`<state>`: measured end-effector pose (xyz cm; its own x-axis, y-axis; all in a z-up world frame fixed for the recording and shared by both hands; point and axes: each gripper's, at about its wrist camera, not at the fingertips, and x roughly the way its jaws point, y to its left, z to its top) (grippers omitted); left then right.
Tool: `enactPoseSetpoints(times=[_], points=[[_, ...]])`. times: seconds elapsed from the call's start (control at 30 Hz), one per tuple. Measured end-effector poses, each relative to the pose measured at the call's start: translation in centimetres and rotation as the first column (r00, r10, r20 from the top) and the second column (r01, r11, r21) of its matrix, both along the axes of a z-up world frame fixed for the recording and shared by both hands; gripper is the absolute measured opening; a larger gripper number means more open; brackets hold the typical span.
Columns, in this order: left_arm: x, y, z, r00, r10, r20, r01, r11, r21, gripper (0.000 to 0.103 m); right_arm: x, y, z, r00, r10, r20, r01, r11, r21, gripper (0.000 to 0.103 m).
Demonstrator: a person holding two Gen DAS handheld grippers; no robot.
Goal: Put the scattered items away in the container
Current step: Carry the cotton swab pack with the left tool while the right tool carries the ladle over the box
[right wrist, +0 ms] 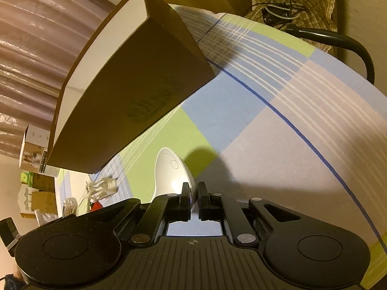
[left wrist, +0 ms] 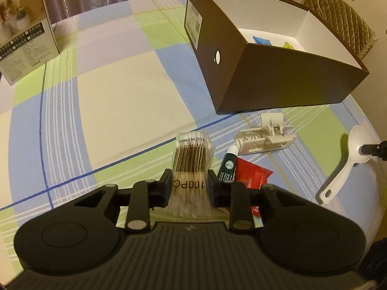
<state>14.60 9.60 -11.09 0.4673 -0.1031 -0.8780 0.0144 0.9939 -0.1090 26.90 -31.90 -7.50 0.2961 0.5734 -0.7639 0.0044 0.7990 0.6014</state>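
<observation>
My left gripper (left wrist: 189,181) is shut on a clear packet of cotton swabs (left wrist: 192,159) with a barcode, just above the checked cloth. Beside it lie a green tube (left wrist: 226,166), a red sachet (left wrist: 251,177) and a white plastic clip part (left wrist: 264,135). The brown box (left wrist: 266,72) with a white inside stands behind them, open at the top, with a blue item and a yellow item inside. My right gripper (right wrist: 193,193) is shut on the white spoon (right wrist: 171,174), close beside the box (right wrist: 125,101). The spoon also shows in the left wrist view (left wrist: 348,159), lifted at the right.
A printed white carton (left wrist: 24,38) stands at the far left of the table. A quilted chair back (left wrist: 338,17) is behind the brown box. A dark chair rail (right wrist: 338,41) curves past the table's far edge. Curtains hang behind.
</observation>
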Motion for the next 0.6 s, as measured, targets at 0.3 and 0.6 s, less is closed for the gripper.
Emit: enactPoseSetpoints(times=[0.3, 0.6], points=[[-0.8, -1.9, 2.8, 0.999, -0.009, 0.050, 0.007, 0.999, 0.037, 0.025, 0.1, -0.5, 1.0, 1.000, 0.008, 0.009, -0.009, 1.000, 0.026, 0.008], [-1.3, -4.5, 5.5, 0.992, -0.045, 0.115, 0.038, 0.997, 0.065, 0.025, -0.1, -2.4, 2.8, 1.000, -0.024, 0.018, 0.022, 0.992, 0.122, 0.008]])
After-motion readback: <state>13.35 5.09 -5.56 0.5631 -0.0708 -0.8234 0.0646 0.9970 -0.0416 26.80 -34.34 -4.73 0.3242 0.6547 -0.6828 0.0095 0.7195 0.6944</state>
